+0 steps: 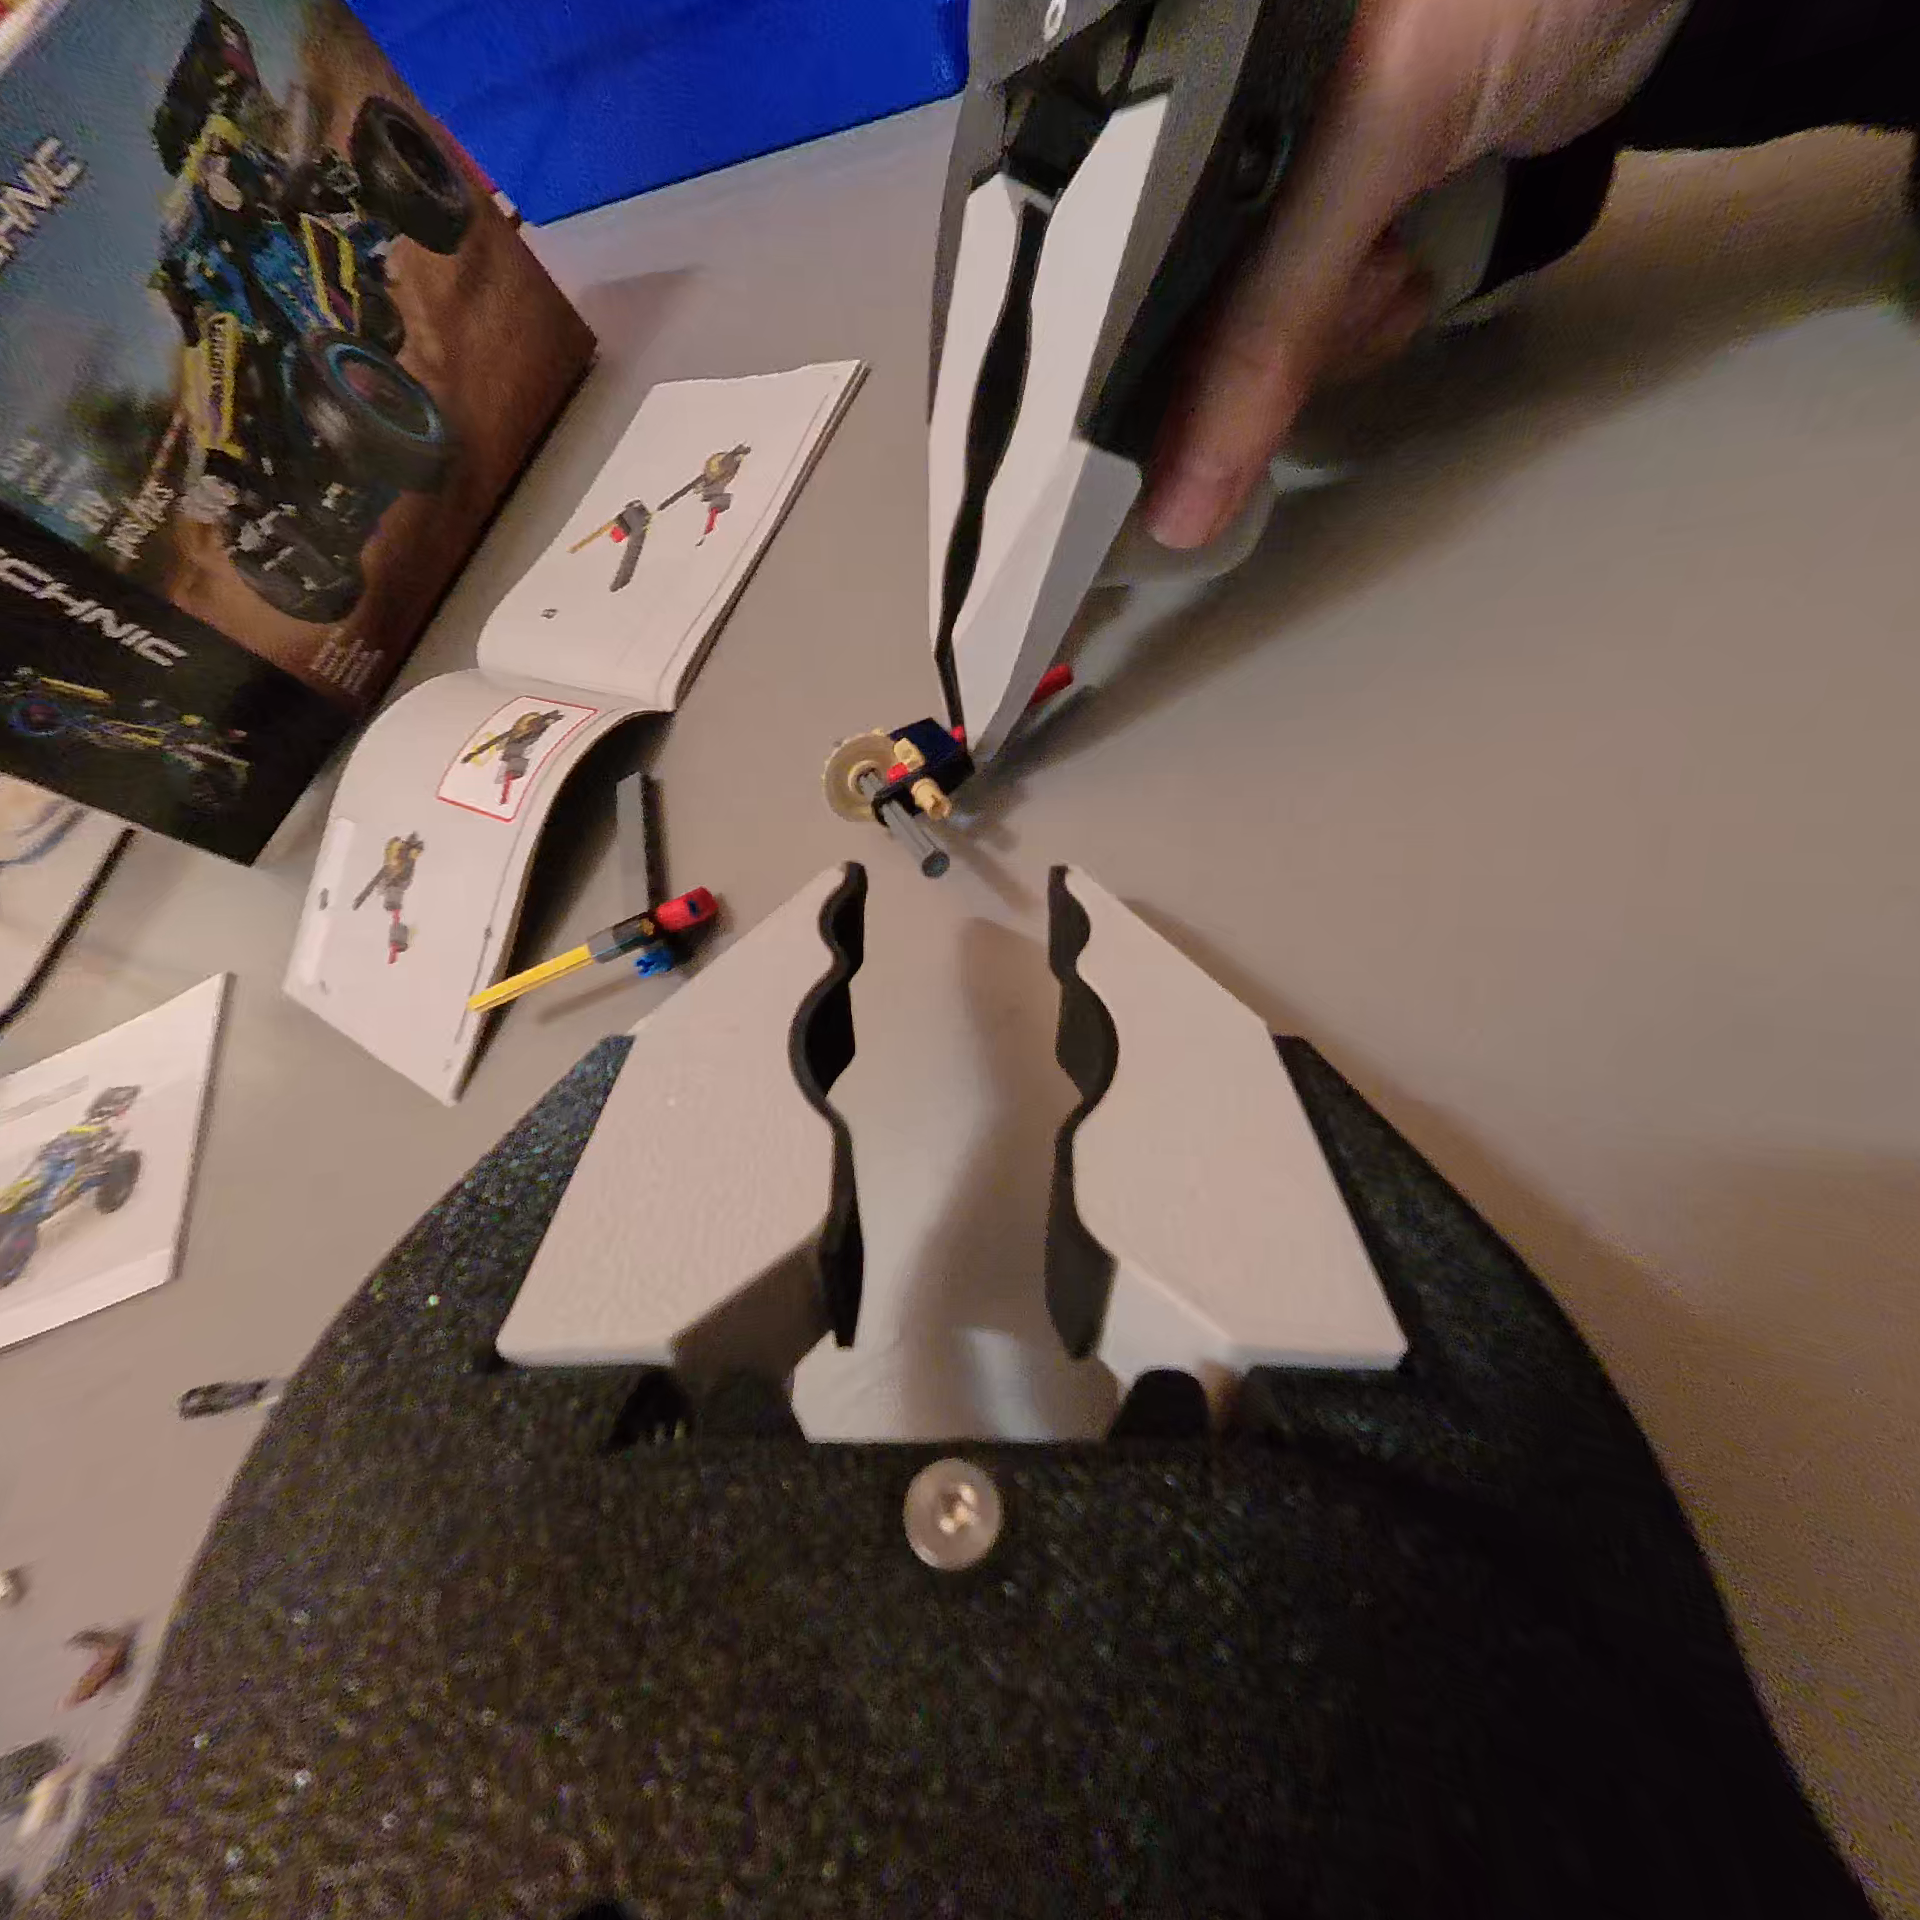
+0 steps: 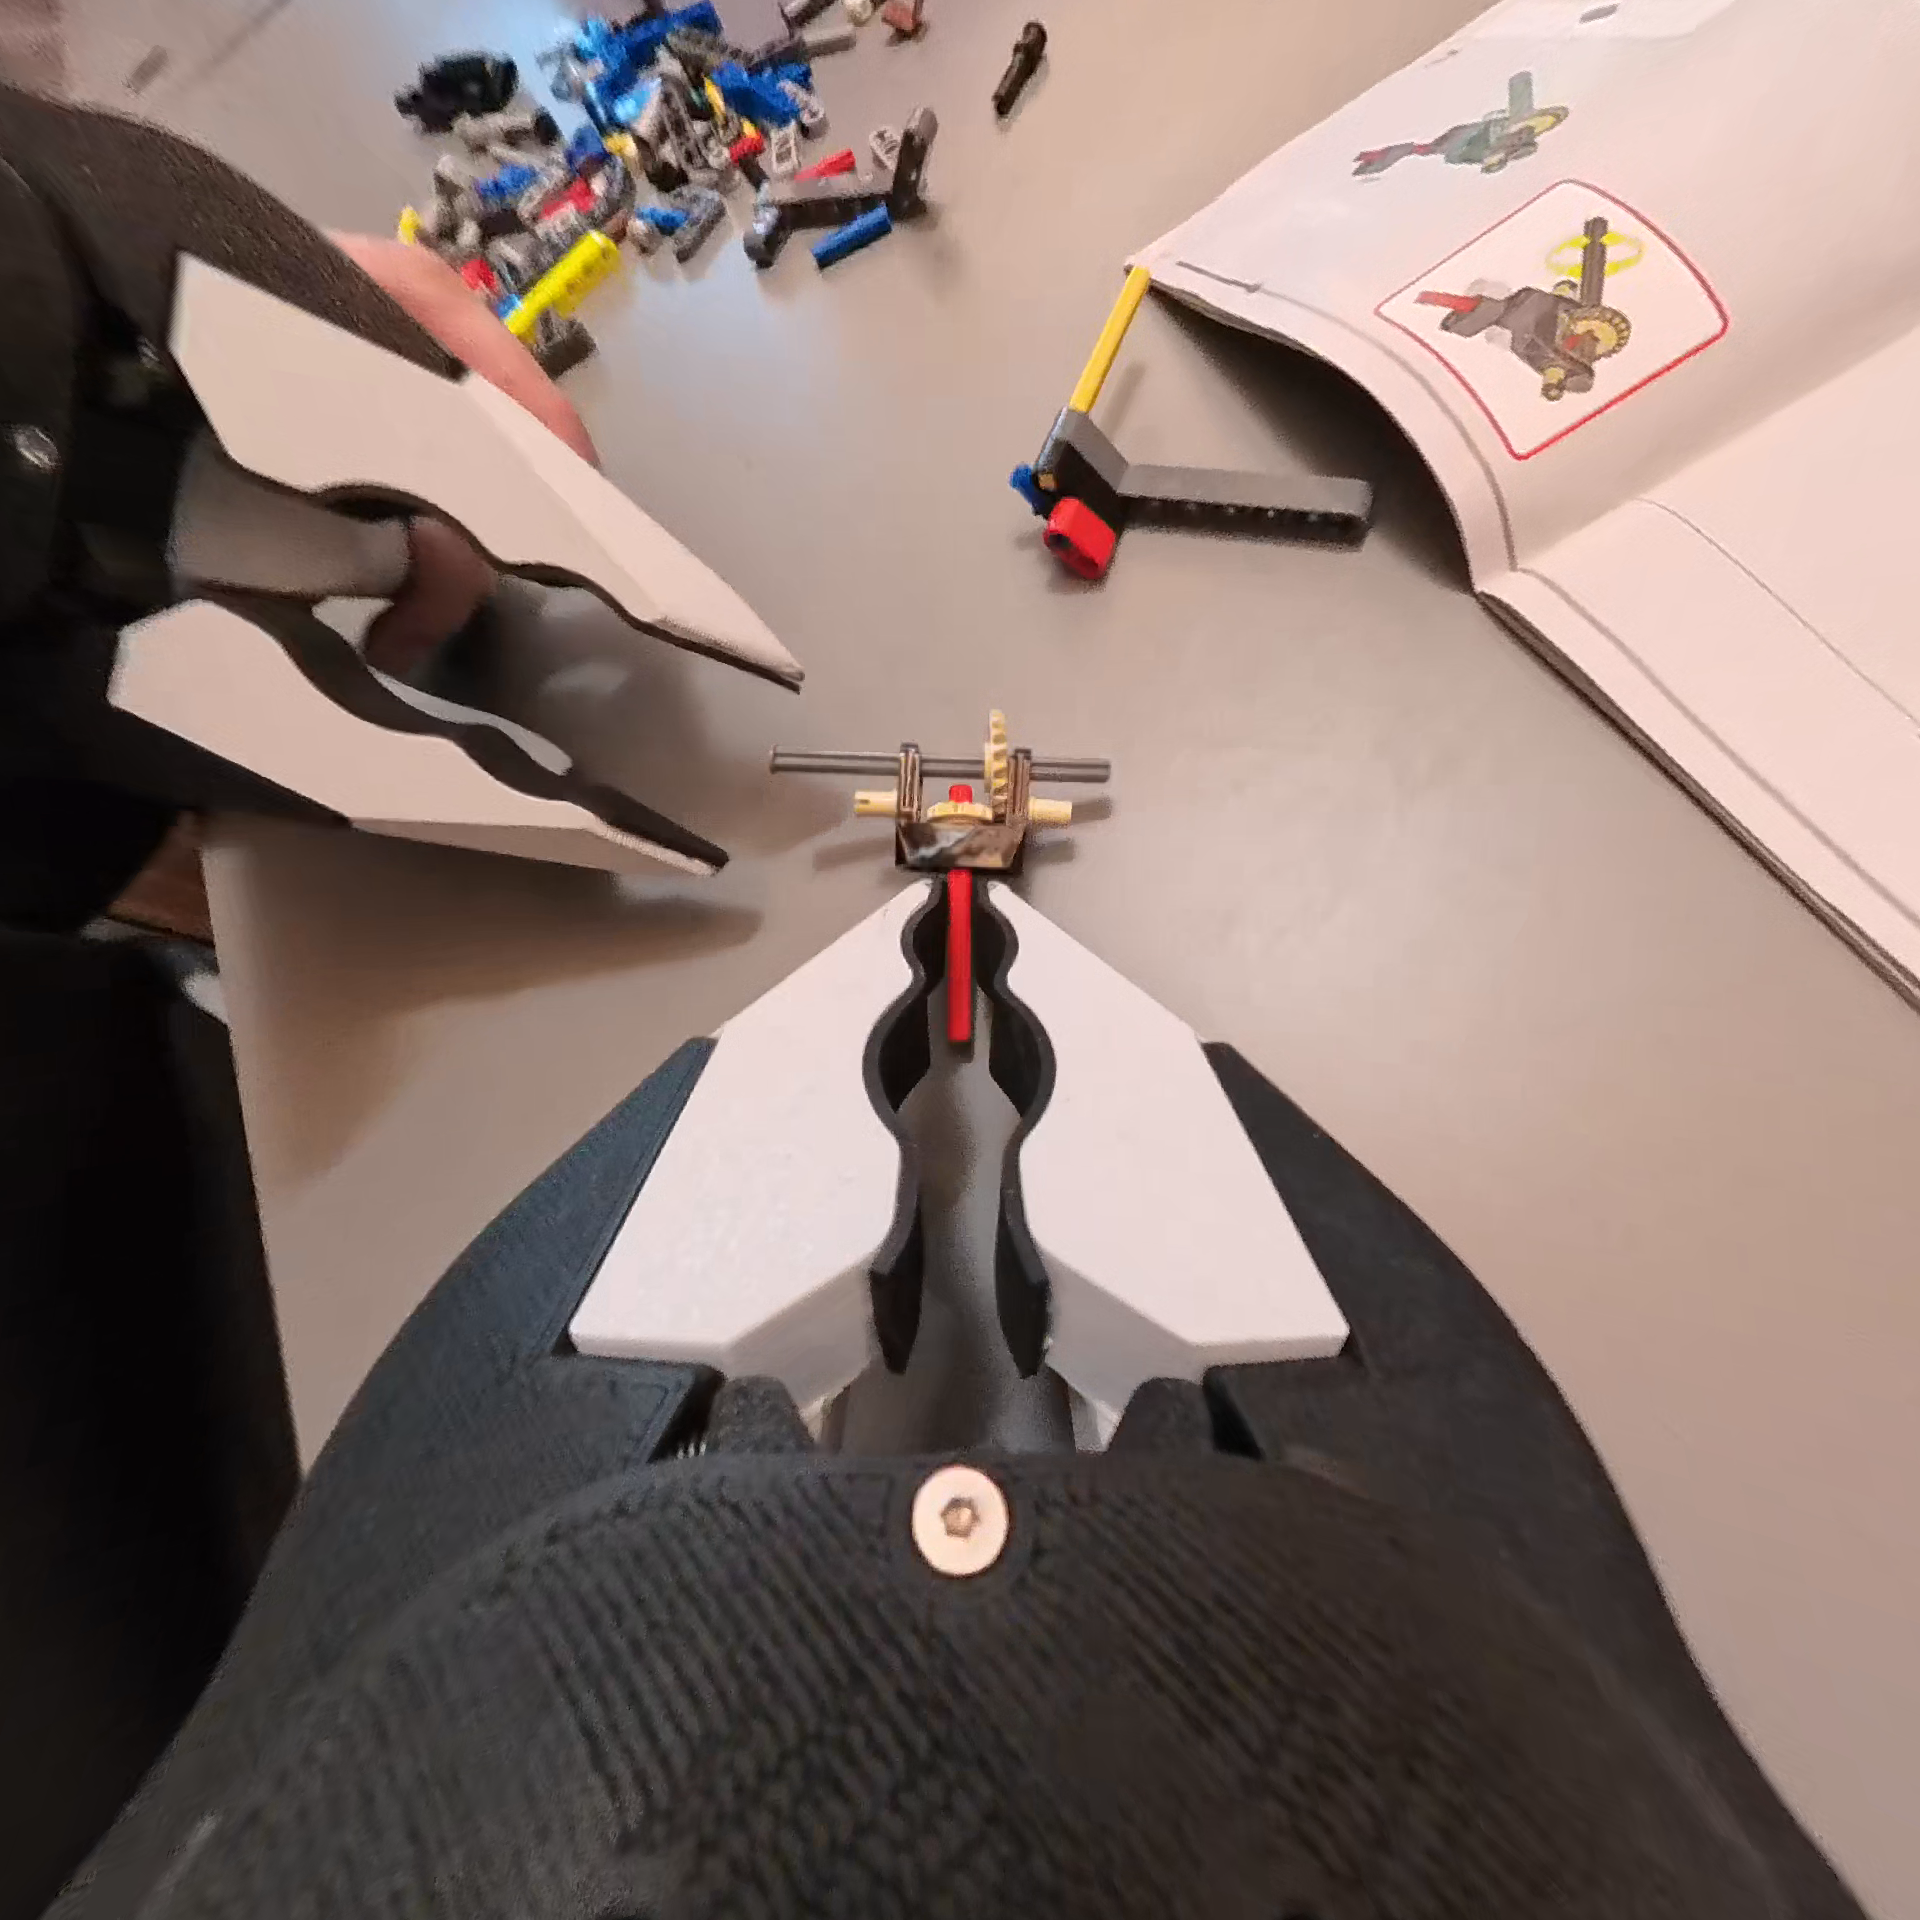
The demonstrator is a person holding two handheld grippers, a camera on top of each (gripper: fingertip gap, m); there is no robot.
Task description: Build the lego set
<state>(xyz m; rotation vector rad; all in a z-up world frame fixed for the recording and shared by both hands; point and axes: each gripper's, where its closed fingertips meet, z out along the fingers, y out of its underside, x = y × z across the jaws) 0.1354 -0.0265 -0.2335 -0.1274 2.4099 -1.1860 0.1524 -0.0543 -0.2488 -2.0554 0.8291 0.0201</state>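
On surface centre, we keep gear assembly (image 2: pixel 961 805) pinned at right gripper (image 2: pixel 961 883) tips, jaws clenched on its red axle (image 2: pixel 959 956). Grey axle (image 2: pixel 940 769) lies crosswise to our right gripper. Left gripper (image 2: pixel 758 769) near, at its left end, spread wide, empty.

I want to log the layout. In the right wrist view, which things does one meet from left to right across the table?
Left gripper → gear assembly with grey axle → yellow-axle and black-beam assembly → open instruction booklet.
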